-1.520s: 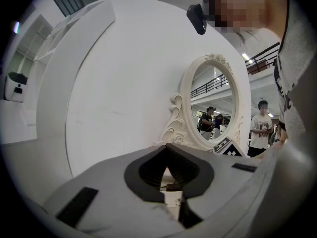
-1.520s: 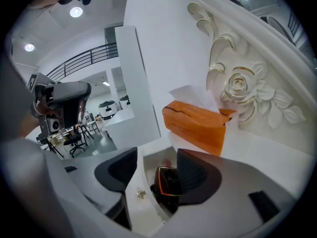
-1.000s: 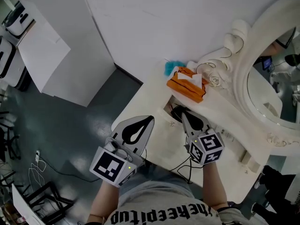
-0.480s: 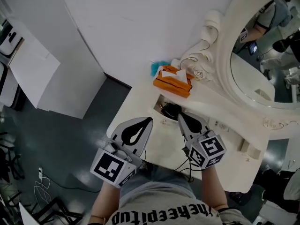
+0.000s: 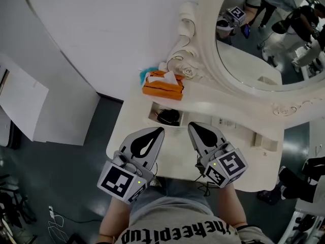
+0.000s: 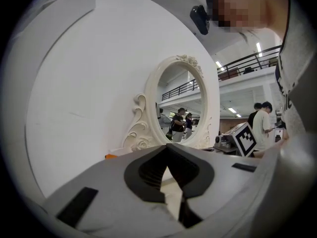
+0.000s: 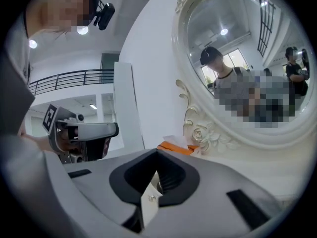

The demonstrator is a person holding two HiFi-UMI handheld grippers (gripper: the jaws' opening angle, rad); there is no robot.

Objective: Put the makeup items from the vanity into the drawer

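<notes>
Left tool [image 5: 158,133]: closed, empty. Right tool [image 5: 196,131]: closed, empty. Drawer [image 5: 154,112]: open, just ahead of both tips, with a dark item [image 5: 168,117] inside. Remaining makeup on the bench [image 5: 175,149]: too small to identify. Spread your jaws before reaching and approach each item squarely.

Tissue box [image 5: 162,87] behind drawer [image 5: 154,113]

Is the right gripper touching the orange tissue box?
Apart. In the head view, bare vanity top shows between the right gripper and the orange tissue box.
</notes>
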